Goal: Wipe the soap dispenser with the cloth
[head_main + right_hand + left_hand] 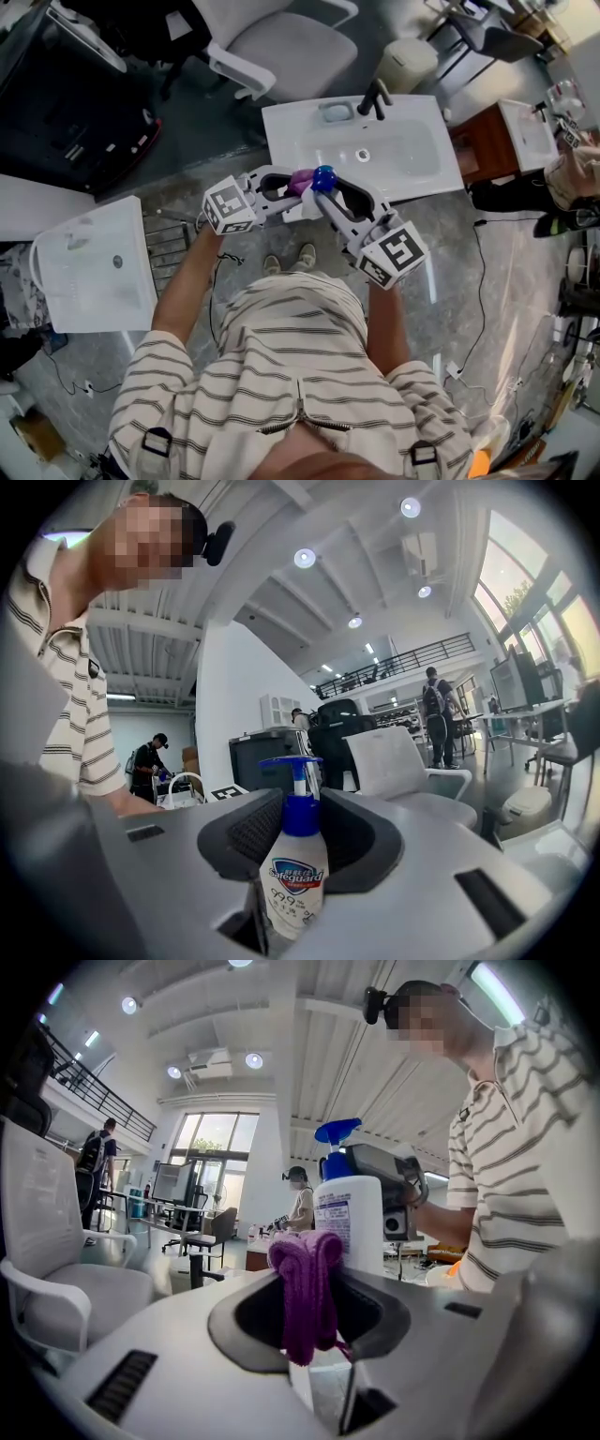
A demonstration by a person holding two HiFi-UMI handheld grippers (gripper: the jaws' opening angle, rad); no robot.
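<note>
Head view: left gripper (283,191) and right gripper (335,199) meet tip to tip just off the sink's (412,164) front edge, with the purple cloth (301,180) beside the soap dispenser (324,178).
Left gripper view: jaws clamped on the bunched cloth; the soap dispenser stands just behind it.
Right gripper view: jaws gripping the upright soap dispenser by its body, blue pump above.

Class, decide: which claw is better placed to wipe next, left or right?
Left. The left claw grips the purple cloth close beside the soap dispenser, which the right claw holds upright.
</note>
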